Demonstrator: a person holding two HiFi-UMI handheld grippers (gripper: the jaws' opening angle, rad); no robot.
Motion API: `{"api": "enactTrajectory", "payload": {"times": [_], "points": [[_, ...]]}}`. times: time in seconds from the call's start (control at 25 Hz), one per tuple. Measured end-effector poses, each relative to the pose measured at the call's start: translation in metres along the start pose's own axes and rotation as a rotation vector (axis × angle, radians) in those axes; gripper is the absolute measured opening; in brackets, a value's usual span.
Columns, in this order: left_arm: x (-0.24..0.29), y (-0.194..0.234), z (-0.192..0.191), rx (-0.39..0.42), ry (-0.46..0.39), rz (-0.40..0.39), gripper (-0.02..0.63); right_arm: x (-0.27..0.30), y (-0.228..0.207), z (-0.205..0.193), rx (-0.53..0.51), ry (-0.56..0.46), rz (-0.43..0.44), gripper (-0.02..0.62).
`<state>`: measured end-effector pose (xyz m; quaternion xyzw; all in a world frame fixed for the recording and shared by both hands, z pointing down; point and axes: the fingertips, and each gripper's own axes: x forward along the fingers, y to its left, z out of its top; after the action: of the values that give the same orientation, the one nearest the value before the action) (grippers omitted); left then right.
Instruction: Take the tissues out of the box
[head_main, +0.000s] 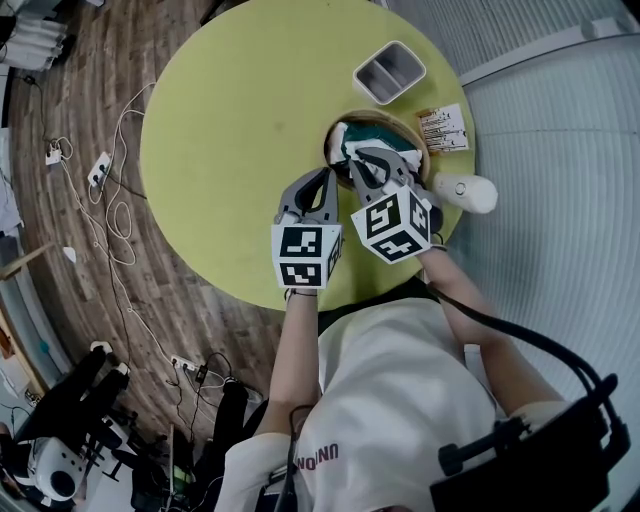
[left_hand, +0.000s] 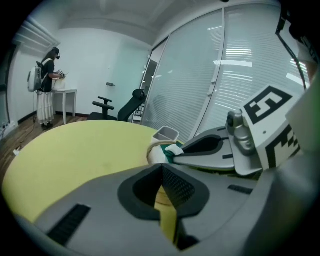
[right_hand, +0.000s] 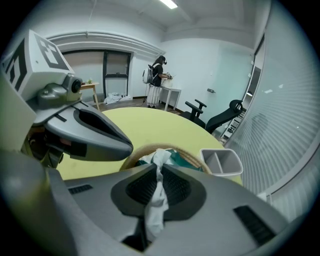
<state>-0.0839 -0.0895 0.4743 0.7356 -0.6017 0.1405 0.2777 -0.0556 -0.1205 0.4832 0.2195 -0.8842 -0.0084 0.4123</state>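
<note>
Legible text: one item. The shirt (head_main: 400, 370), below the table (head_main: 230, 130) in the head view, bears a short printed line reading roughly "UNO"; the remaining letters are unclear. A printed card (head_main: 443, 128) lies at the table's right rim, its print too small to read. The cubes on the left gripper (head_main: 326, 175) and right gripper (head_main: 355, 165) bear black-and-white square code markers.

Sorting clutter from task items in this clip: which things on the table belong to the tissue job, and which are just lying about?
Part of the job:
- tissue box
- tissue, pinched in the shut right gripper
- left gripper, shut and empty

Just lying about:
- grey divided tray
- printed card
- white rounded object
</note>
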Motion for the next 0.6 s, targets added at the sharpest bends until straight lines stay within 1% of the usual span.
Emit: {"api": "enactTrajectory", "payload": {"times": [0.08, 0.28, 0.6], "points": [[0.0052, -0.0025, -0.0045, -0.005, 0.018, -0.009, 0.014, -0.0005, -0.0007, -0.0001, 0.003, -0.002, -0.001, 0.038], [0.0087, 0.0032, -0.0107, -0.022, 0.03, 0.014, 0.014, -0.0028, -0.001, 0.0033, 0.001, -0.017, -0.004, 0.037], [0.0097, 0.0042, -0.0116, -0.041, 0.028, 0.012, 0.014, -0.0074, -0.0056, 0.0066, 0.008, -0.031, -0.01, 0.037]]}}
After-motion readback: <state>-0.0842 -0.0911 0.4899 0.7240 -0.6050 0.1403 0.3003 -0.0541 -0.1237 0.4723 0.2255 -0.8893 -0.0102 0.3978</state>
